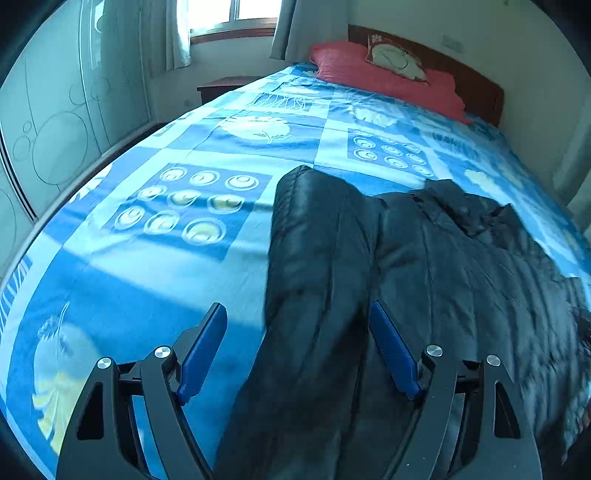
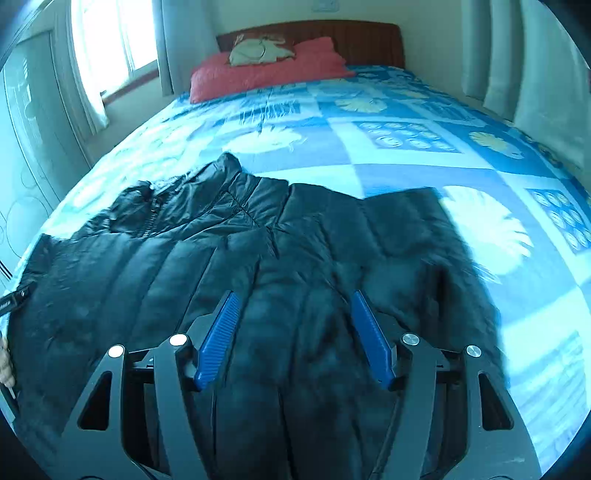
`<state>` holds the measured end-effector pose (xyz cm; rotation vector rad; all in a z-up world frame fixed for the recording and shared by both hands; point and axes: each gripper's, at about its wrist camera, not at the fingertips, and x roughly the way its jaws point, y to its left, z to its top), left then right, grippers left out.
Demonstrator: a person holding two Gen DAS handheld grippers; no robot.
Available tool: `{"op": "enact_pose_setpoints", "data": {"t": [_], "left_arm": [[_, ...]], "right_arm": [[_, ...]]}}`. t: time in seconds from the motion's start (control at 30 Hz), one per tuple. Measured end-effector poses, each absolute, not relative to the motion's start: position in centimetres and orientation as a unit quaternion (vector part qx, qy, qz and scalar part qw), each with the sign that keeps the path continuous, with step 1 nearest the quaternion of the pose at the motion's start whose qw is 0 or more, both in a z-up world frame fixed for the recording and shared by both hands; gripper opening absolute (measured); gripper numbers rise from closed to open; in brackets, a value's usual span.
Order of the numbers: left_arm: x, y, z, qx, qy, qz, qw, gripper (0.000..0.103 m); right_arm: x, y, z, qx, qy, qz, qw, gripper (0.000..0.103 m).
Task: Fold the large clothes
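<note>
A black quilted puffer jacket [image 1: 424,266] lies spread on the bed, collar toward the headboard. In the left wrist view its left sleeve [image 1: 317,236] lies folded lengthwise along the body. My left gripper [image 1: 297,314] is open, its blue pads on either side of that sleeve's lower part, just above it. In the right wrist view the jacket [image 2: 192,258] fills the near half, with the right sleeve [image 2: 402,236] folded inward. My right gripper [image 2: 291,302] is open above the jacket's right side, holding nothing.
The bed has a blue patterned sheet [image 1: 177,258]. A red pillow [image 2: 266,70] with a small cushion lies by the wooden headboard [image 2: 354,37]. A wardrobe [image 1: 51,140] stands left, a window [image 1: 229,14] and curtains behind, a nightstand [image 1: 225,86] beside the bed.
</note>
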<state>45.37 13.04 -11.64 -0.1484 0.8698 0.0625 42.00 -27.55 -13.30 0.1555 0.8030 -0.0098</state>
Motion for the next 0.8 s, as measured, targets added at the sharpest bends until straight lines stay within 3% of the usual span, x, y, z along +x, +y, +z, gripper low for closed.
{"op": "enact_pose_setpoints", "data": {"t": [0.4, 0.8], "left_arm": [[22.7, 18.3, -12.3, -0.159, 0.453, -0.036, 0.876, 0.079], [11.2, 18.3, -13.2, -0.218, 0.473, -0.069, 0.851, 0.079]], "right_arm": [[20.5, -35.0, -13.4, 0.151, 0.431, -0.040, 0.889, 0.066], [5.4, -34.8, -17.5, 0.201, 0.466, -0.009, 0.862, 0.067]]}}
